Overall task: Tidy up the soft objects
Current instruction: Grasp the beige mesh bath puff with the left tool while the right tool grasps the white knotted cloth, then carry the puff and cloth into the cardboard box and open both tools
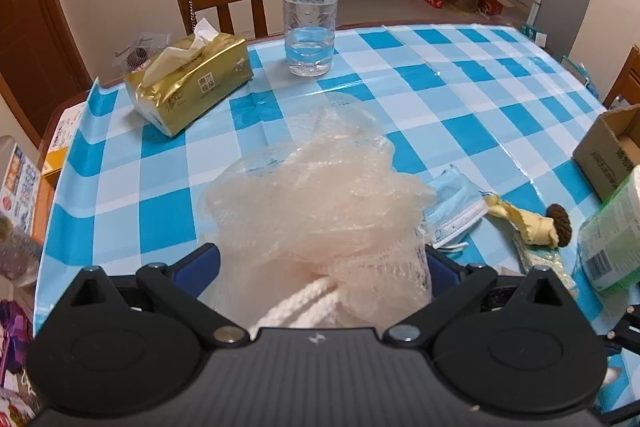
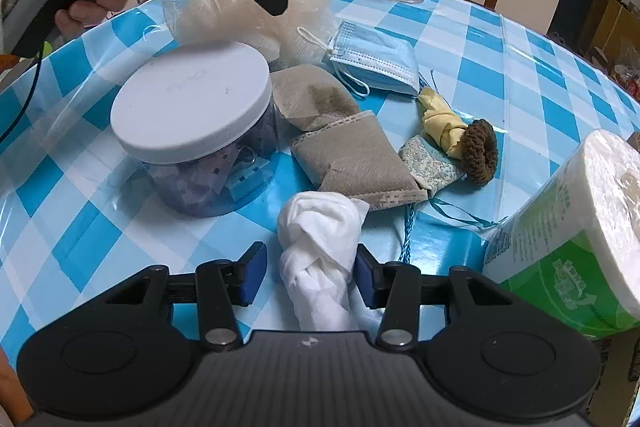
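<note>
- Holding the pale pink mesh bath sponge [image 1: 320, 195], the left gripper [image 1: 320, 263] is clamped around it above the checked surface [image 1: 460, 83].
- The right gripper [image 2: 310, 275] stands partly open around the knotted white cloth [image 2: 320, 251], not pressing it.
- Blue face mask [image 2: 376, 61] and grey fabric pouch [image 2: 352, 163] lie loose; sorting looks barely begun.

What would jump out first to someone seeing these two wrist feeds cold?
Probably the puffy peach mesh bath sponge clamped in the left tool, filling the middle of that view above the blue-checked tablecloth. Next, the knotted white cloth between the right tool's parted blue pads, one pad clear of it, the other right beside it. Just beyond stands a clear jar with a white lid, with a gray pouch beside it.
</note>
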